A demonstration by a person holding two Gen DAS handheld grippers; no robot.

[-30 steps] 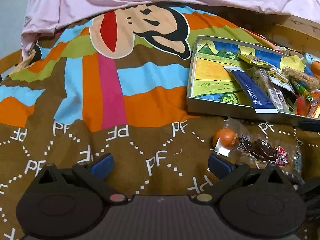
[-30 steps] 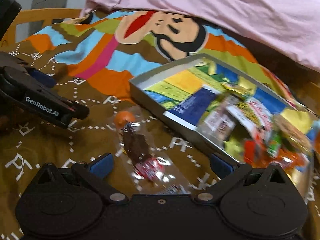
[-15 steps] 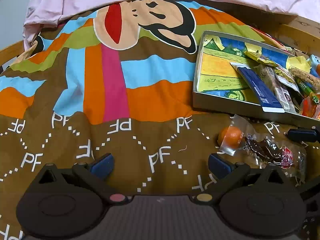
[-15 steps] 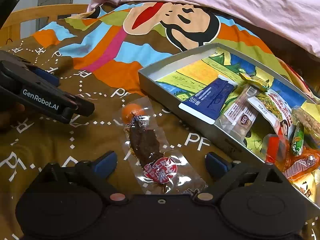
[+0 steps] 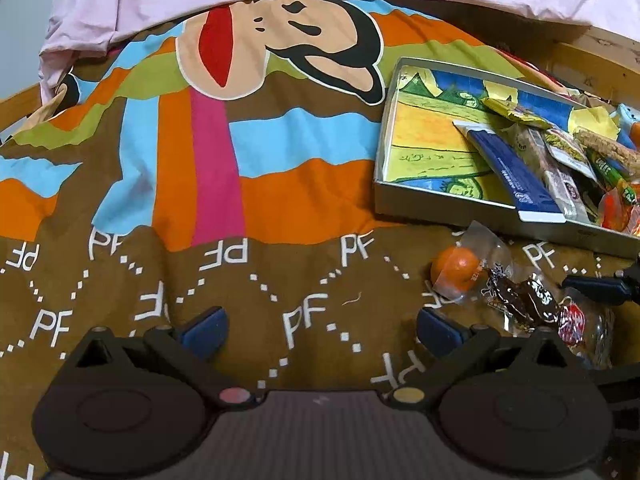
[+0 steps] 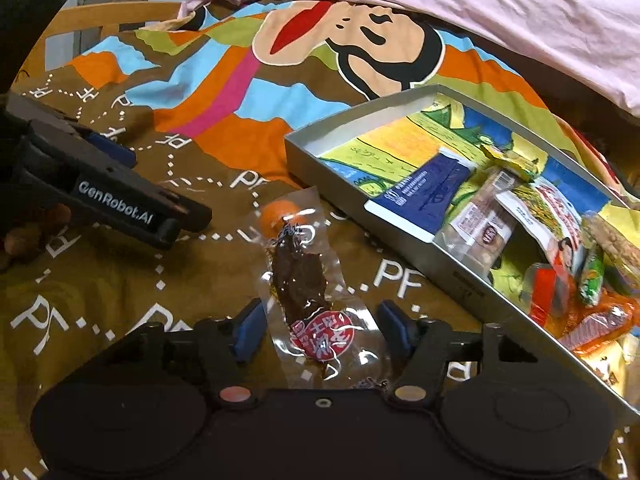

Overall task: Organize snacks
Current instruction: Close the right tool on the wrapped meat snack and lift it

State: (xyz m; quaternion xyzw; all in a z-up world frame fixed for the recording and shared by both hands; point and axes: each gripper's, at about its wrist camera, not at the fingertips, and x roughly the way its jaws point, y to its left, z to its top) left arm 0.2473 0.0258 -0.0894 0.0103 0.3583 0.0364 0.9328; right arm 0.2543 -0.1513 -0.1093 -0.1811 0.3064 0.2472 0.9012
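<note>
**Right jaws closing around jerky packet, left gripper idle over the bedspread**

Far left in the right wrist view: left gripper [image 6: 120, 184] low over the brown "PF" part of the bedspread [image 5: 224, 184], jaws spread wide, nothing between them. Its own view confirms it, blue pads [image 5: 204, 330] well apart over bare fabric. A bit of a person's hand [image 6: 24, 236] shows behind it at the frame edge.

Centre: clear packet of dark jerky [image 6: 308, 292] with a red round label, lying flat on the bedspread, long axis pointing away from the camera. An orange ball snack [image 6: 278, 214] in clear wrap lies at its far end, touching or overlapping it; can't tell if same wrapper. Right gripper [image 6: 322, 330] straddles the near end of the jerky packet, jaws about half open and closing, packet between the pads. Pads not visibly pressing on the film, small gap each side.

Right: shallow metal tray [image 6: 332, 160] with cartoon-print floor, just beside the jerky packet, not touching it. Left part of tray is bare. Snacks are piled toward its right end: blue flat packet [image 6: 424, 196] leaning over the near rim, clear nut bar [image 6: 480, 228], yellow-green packs, a green stick, orange wrappers, mixed up and overlapping.

Back: pink sheet [image 6: 440, 0] draped over the far edge of the bedspread.
</note>
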